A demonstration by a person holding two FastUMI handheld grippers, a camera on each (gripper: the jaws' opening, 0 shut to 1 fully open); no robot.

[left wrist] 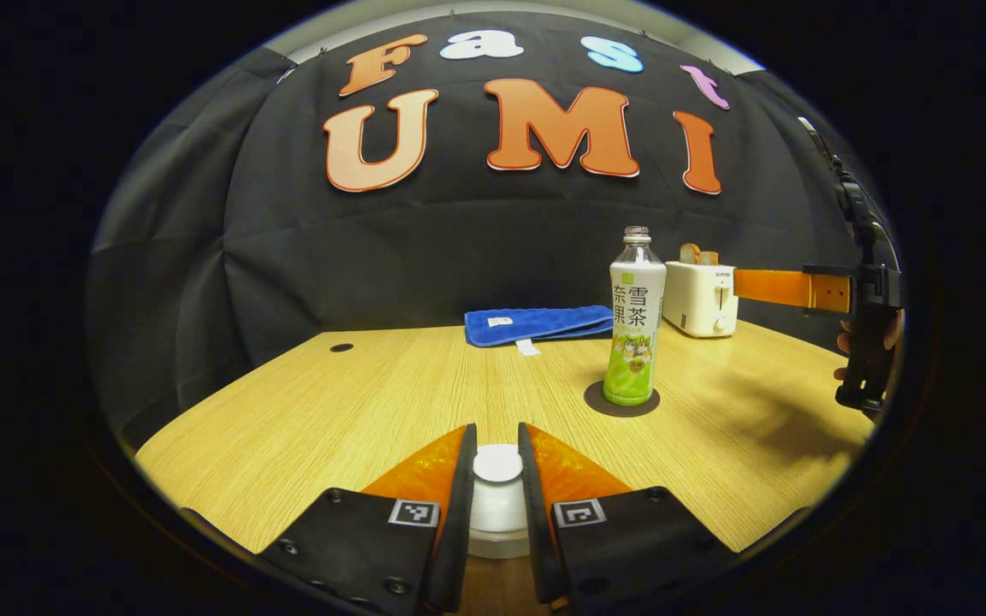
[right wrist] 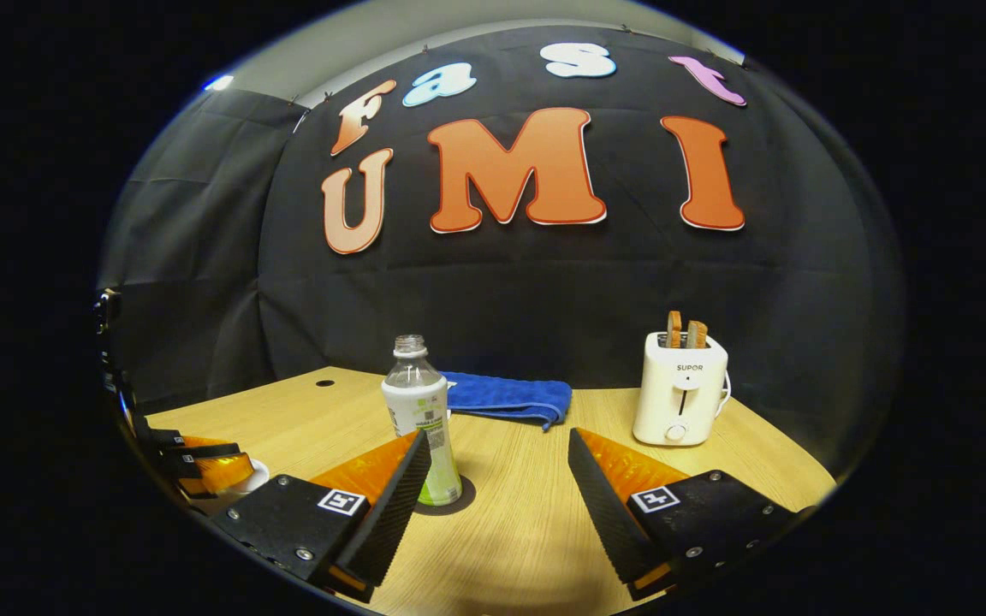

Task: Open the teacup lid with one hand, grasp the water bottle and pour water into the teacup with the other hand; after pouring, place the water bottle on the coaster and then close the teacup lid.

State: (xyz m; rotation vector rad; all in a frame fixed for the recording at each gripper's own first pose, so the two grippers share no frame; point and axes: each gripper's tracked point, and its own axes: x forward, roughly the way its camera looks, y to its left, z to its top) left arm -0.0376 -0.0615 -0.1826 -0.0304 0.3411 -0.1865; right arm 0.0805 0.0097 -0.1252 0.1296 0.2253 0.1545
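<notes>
My left gripper is low over the wooden table, its two fingers pressed on the round knob of the white teacup lid. The lid rests on the white teacup. A clear water bottle with a green and white label stands upright on a dark round coaster, to the right and farther back. In the right gripper view, my right gripper is open and holds nothing. There the bottle stands just behind its left finger. The left gripper sits at the far left of that view.
A white toaster holding two slices of toast stands at the back right. A folded blue cloth lies by the wall behind the bottle. In the left gripper view a hand holds the right gripper up at the right edge.
</notes>
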